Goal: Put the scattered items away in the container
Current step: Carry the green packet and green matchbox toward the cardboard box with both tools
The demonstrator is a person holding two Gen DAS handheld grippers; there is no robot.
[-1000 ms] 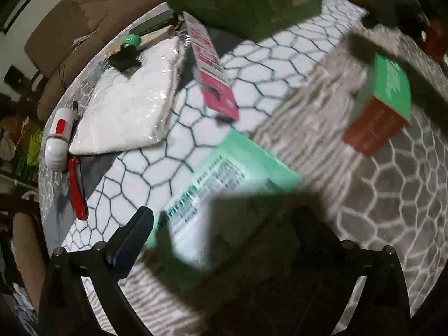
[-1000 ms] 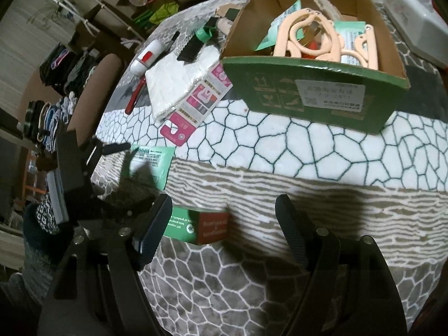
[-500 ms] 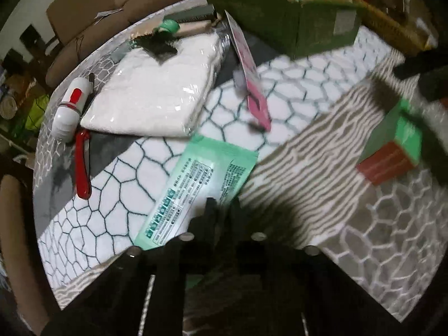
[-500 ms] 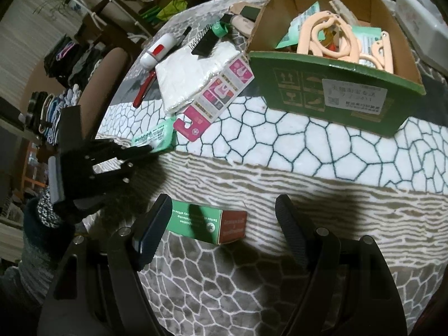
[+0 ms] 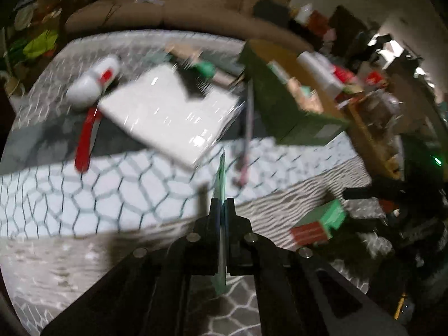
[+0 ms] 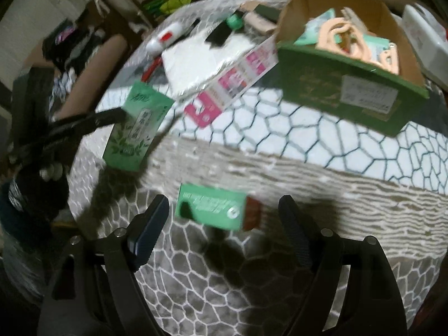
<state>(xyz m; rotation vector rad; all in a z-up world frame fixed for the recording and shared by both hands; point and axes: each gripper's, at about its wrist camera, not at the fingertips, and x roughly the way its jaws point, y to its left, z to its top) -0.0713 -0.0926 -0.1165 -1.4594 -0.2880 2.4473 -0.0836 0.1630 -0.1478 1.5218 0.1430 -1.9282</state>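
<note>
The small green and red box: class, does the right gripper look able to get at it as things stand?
Probably yes. The right gripper is open, the small green and red box lies just ahead between its fingers, and nothing sits on it.

Two wrist fisheyes, both angled steeply down, close over patterned table point(image 6: 308, 128), sharing green box point(image 5: 294, 117).

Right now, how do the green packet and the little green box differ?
The green packet is flat and thin, pinched in the left gripper and lifted clear of the cloth. The green box is a solid block with a red end, lying untouched below the right gripper's open jaws. Both are green with print.
</note>
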